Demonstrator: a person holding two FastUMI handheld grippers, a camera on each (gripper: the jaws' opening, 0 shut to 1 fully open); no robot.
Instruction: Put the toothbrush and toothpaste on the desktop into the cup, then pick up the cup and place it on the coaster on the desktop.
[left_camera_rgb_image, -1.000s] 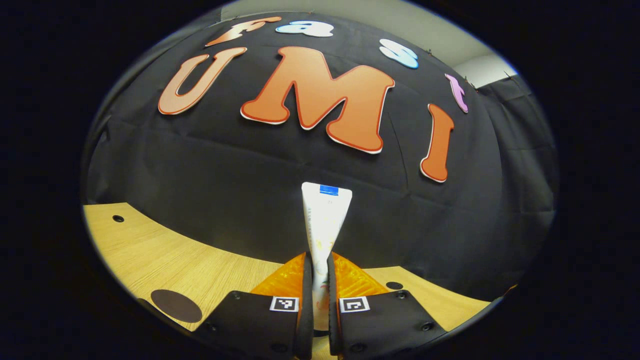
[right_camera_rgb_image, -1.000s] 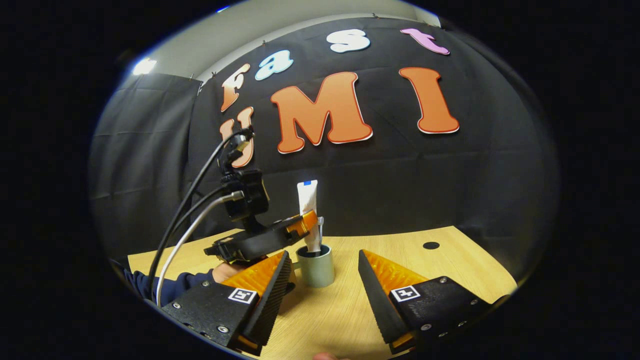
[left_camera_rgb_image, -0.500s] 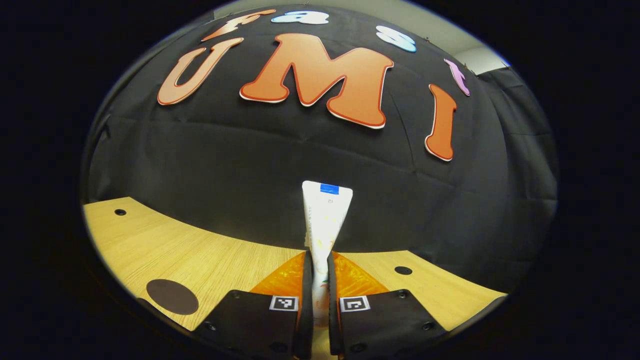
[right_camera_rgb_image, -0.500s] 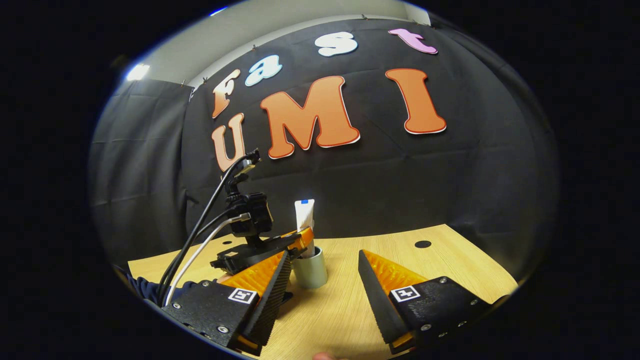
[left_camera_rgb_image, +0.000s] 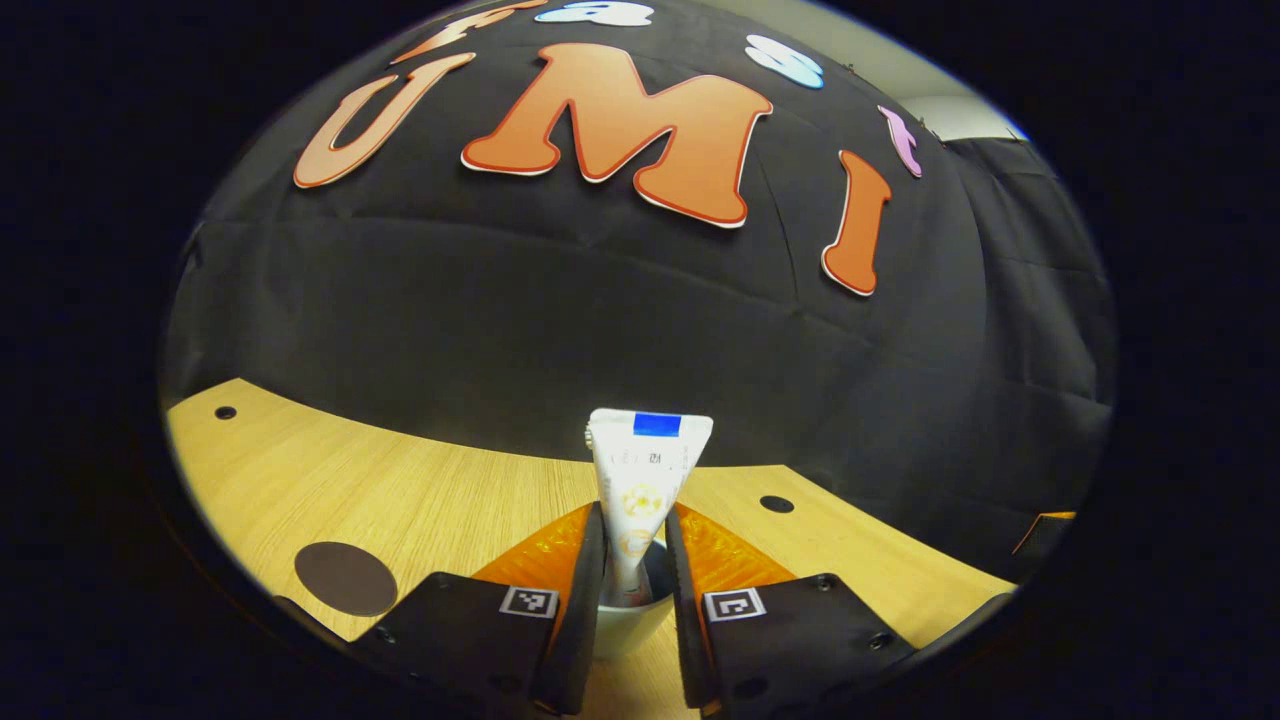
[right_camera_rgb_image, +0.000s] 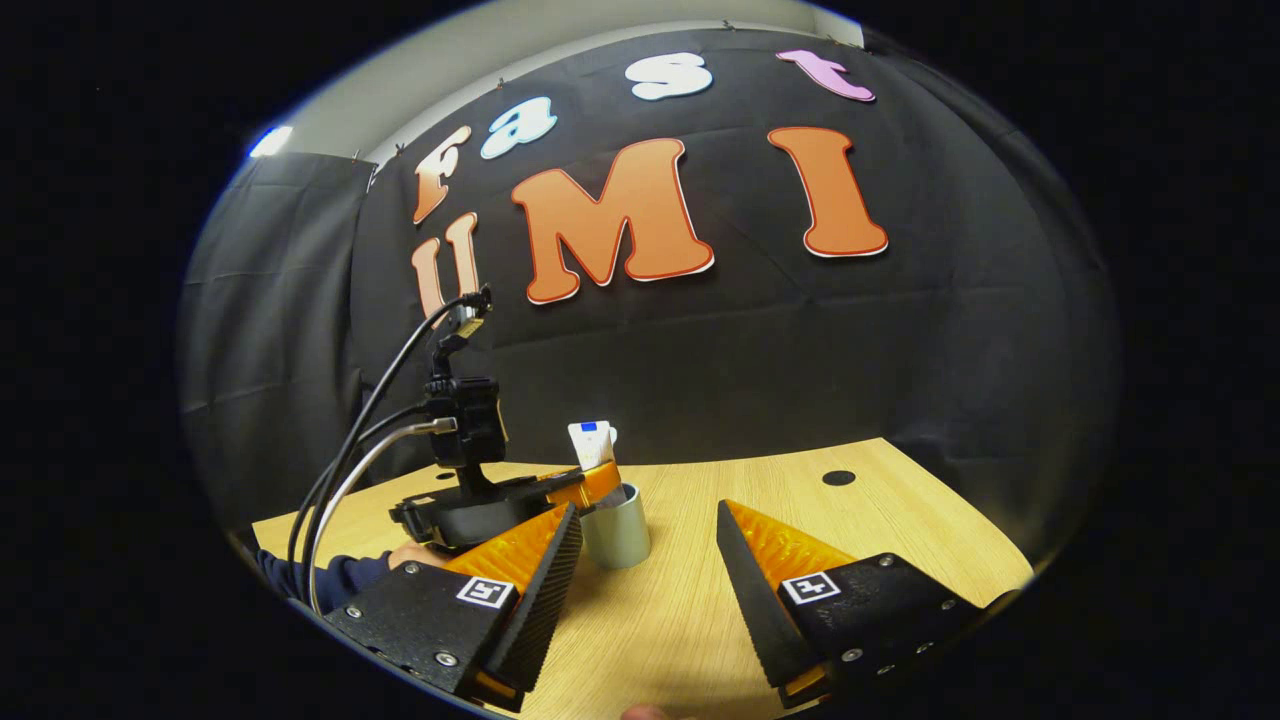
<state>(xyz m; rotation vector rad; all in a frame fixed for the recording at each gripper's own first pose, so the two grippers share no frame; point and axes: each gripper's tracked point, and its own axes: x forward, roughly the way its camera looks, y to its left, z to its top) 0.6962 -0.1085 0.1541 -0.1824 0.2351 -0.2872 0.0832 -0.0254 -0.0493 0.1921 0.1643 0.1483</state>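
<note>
Left hand-held gripper (left_camera_rgb_image: 634, 560): fingers drawn close on either side of the toothpaste (left_camera_rgb_image: 643, 490). Whether both still press on the tube cannot be told; a thin gap seems to show beside it.

Toothpaste: white tube, upright, crimped end with a blue patch uppermost. Lower end sunk in the cup (left_camera_rgb_image: 628, 612), which stands directly under and between the left fingertips. In the right gripper view the tube (right_camera_rgb_image: 592, 446) rises above the cup (right_camera_rgb_image: 617, 527), with the left hand-held gripper (right_camera_rgb_image: 590, 484) level at the cup's mouth.

Toothbrush: a pale tip just behind the tube's top in the right gripper view may be it; too small to tell.

Cup: grey-green, cylindrical, standing on the wooden counter (left_camera_rgb_image: 420, 500), ahead and to the left of the right hand-held gripper (right_camera_rgb_image: 640, 530).

Coaster (left_camera_rgb_image: 346, 578): dark round disc, flat on the counter, to the left of the left hand-held gripper, apart from the cup.

Right hand-held gripper: fingers spread wide, nothing between them, low above the counter (right_camera_rgb_image: 850, 520).

A hand (right_camera_rgb_image: 412, 553) in a dark sleeve (right_camera_rgb_image: 330, 580) holds the left unit; cables (right_camera_rgb_image: 370, 430) run from its camera mount.
</note>
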